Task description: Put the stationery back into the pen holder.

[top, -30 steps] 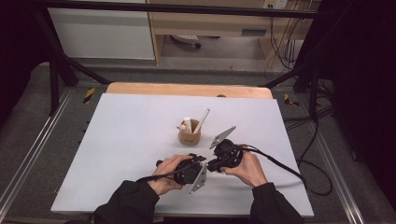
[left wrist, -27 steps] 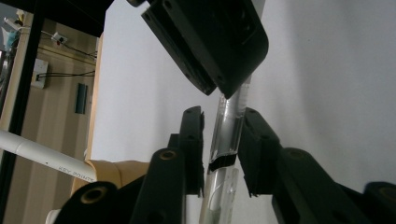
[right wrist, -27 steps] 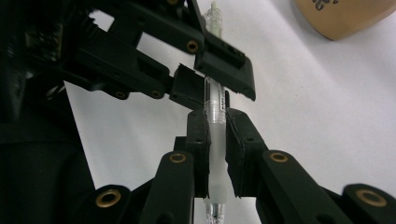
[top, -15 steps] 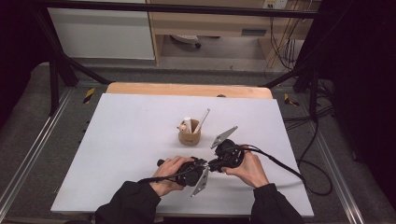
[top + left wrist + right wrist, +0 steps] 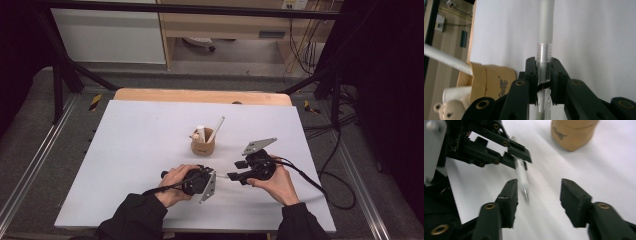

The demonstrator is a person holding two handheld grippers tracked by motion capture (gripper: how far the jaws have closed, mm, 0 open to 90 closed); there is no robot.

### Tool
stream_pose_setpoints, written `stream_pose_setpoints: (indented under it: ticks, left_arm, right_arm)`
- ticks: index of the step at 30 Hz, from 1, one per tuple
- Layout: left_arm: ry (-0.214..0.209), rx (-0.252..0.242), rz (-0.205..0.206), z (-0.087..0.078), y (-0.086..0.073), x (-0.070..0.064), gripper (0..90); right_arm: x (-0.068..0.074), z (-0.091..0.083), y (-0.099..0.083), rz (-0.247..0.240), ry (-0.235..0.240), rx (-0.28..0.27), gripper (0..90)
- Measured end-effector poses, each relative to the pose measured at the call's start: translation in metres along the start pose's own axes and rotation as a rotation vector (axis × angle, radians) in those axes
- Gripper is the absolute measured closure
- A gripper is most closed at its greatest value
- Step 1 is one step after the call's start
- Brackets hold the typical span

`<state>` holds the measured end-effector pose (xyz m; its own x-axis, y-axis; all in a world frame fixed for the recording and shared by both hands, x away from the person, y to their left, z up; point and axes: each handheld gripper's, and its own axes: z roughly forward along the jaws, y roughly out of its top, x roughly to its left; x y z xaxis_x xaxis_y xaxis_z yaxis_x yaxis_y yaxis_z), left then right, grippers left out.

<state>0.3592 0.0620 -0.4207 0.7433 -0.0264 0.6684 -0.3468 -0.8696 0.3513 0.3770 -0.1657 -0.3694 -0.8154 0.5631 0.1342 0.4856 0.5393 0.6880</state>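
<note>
A frosted clear pen (image 5: 545, 37) is clamped in my left gripper (image 5: 544, 65), whose jaws are shut on its barrel. In the high view the left gripper (image 5: 214, 180) lies low on the white table near the front, pointing right. The pen (image 5: 522, 176) sticks out of it toward my right gripper (image 5: 539, 191), which is open. The pen's metal tip sits between the right jaws, closer to the left one, touching neither. From above, the right gripper (image 5: 235, 176) faces the left one, a short gap apart.
A small wooden cup (image 5: 203, 145) stands just behind the grippers, holding a white pen (image 5: 216, 129) and a little bear figure (image 5: 199, 133). The white table top (image 5: 130, 150) has open room to the left and right. A wooden strip (image 5: 200, 96) runs along its far edge.
My right gripper has drawn back a little to the right, away from the left gripper. The left hand and the pen have stayed about where they were.
</note>
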Motion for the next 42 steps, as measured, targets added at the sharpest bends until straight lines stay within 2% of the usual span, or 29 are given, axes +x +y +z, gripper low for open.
stream_pose_setpoints:
  ticks: [3, 5, 6, 8, 11, 13, 17, 19, 23, 25, 28, 33, 36, 38, 42]
  left_arm:
    - [-0.003, 0.007, -0.051, -0.003, -0.007, 0.003, 78.1]
    - [-0.004, 0.008, -0.099, -0.006, -0.012, 0.006, 78.1]
    - [0.000, 0.004, -0.109, -0.007, -0.014, 0.008, 78.0]
    - [0.000, 0.009, -0.170, -0.010, -0.018, 0.011, 78.1]
    - [-0.002, -0.004, -0.256, -0.014, -0.024, 0.017, 78.0]
    - [-0.008, -0.027, -0.322, -0.015, -0.026, 0.020, 78.0]
    - [-0.010, -0.054, -0.411, -0.018, -0.028, 0.027, 78.0]
    - [-0.015, -0.066, -0.456, -0.019, -0.029, 0.031, 78.1]
    - [-0.023, -0.100, -0.565, -0.022, -0.030, 0.037, 78.0]
    - [-0.024, -0.109, -0.613, -0.024, -0.031, 0.041, 78.0]
    - [-0.020, -0.130, -0.661, -0.027, -0.033, 0.047, 78.1]
    - [-0.004, -0.151, -0.741, -0.031, -0.036, 0.056, 78.1]
    - [0.001, -0.161, -0.797, -0.031, -0.037, 0.061, 78.1]
    - [0.005, -0.170, -0.830, -0.032, -0.037, 0.066, 78.1]
    - [0.016, -0.185, -0.869, -0.033, -0.037, 0.074, 78.1]
  right_arm:
    - [-0.006, -0.005, -0.008, 0.023, -0.033, -0.048, 32.5]
    - [-0.010, -0.006, -0.015, 0.045, -0.052, -0.072, 21.8]
    - [-0.012, -0.005, -0.018, 0.049, -0.060, -0.071, 18.9]
    - [-0.016, -0.004, -0.024, 0.061, -0.071, -0.063, 12.3]
    - [-0.022, -0.002, -0.035, 0.090, -0.075, -0.052, 8.8]
    - [-0.026, -0.001, -0.041, 0.097, -0.081, -0.053, 8.2]
    - [-0.032, 0.001, -0.052, 0.124, -0.093, -0.073, 4.6]
    - [-0.034, 0.001, -0.057, 0.123, -0.096, -0.077, 3.5]
    - [-0.035, 0.003, -0.067, 0.113, -0.146, -0.069, 2.0]
    - [-0.037, 0.003, -0.072, 0.117, -0.156, -0.067, 2.4]
    - [-0.040, 0.003, -0.081, 0.152, -0.148, -0.086, 1.6]
    - [-0.043, 0.001, -0.090, 0.178, -0.152, -0.099, 0.9]
    - [-0.043, 0.000, -0.095, 0.156, -0.164, -0.101, 0.8]
    - [-0.044, 0.000, -0.096, 0.158, -0.157, -0.100, 0.8]
    - [-0.045, -0.002, -0.099, 0.173, -0.159, -0.111, 0.8]
